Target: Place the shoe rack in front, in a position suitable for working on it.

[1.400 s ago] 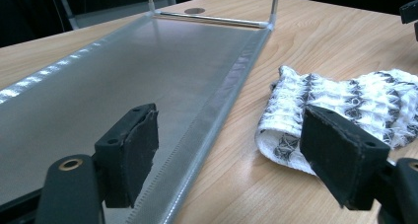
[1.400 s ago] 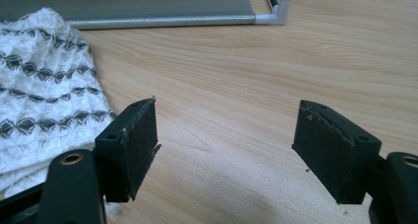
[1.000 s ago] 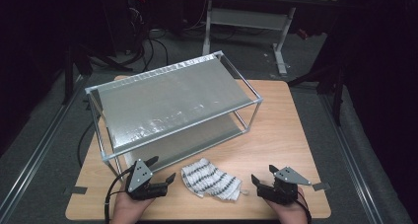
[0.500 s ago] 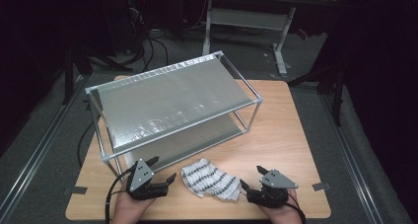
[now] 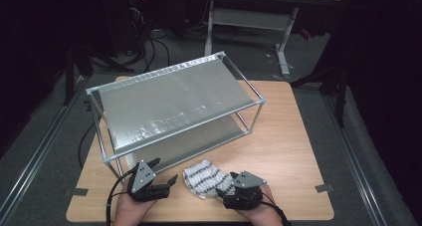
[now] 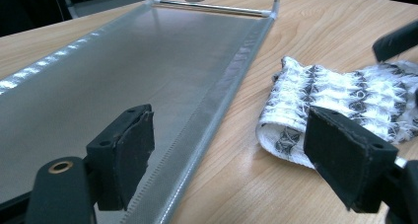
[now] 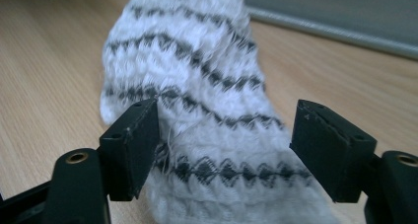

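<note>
Sock [image 5: 208, 178], one, white knit with grey zigzag bands, lies flat on the wooden table [image 5: 278, 151] just in front of one two-tier mesh shelf rack [image 5: 169, 106]. Grippers, two. Right gripper [image 7: 224, 142] sits low at the sock's near end, jaws spread either side of it, not pinching. Left gripper [image 6: 229, 157] rests beside the sock, jaws wide apart, pointed along the rack's lower shelf. No legible writing.

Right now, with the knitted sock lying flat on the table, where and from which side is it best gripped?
Probably at the near end of the sock, coming in low from the person's side with the right gripper. Its jaws stand open on either side of that end, and the soft, thick knit bunches there, giving something to pinch. The left gripper is open too, beside the sock's other end.
</note>
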The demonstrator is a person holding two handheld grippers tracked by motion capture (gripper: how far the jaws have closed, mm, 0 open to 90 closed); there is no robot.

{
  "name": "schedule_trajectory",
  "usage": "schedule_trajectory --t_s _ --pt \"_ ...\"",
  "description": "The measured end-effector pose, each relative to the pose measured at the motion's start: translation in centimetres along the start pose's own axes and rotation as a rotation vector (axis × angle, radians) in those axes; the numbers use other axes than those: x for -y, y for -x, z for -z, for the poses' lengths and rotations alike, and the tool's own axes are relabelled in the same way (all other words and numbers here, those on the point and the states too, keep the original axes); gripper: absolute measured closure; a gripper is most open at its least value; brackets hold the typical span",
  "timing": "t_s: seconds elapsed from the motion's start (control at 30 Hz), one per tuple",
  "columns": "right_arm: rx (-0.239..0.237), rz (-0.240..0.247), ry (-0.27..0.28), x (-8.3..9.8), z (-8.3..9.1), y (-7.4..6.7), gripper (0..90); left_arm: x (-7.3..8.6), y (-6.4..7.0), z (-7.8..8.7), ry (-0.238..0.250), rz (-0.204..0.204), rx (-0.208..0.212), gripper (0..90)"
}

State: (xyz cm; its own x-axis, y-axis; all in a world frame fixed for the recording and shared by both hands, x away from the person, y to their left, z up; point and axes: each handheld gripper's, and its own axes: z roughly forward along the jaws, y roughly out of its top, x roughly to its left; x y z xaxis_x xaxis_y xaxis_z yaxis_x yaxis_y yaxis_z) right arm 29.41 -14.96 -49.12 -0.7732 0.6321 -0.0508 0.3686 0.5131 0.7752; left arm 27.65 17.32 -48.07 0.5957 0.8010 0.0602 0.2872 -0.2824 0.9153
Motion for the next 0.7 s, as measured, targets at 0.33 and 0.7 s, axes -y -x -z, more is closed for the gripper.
schedule_trajectory --t_s 0.33,0.7 --pt "-0.046 0.015 -0.049 0.8 -0.7 -0.3 66.9 -0.1 0.1 0.0 -0.006 0.004 0.012 21.5" --pt "-0.007 0.003 -0.005 0.7 0.9 0.1 74.6 -0.3 0.4 -0.2 -0.028 0.003 0.054 22.3"
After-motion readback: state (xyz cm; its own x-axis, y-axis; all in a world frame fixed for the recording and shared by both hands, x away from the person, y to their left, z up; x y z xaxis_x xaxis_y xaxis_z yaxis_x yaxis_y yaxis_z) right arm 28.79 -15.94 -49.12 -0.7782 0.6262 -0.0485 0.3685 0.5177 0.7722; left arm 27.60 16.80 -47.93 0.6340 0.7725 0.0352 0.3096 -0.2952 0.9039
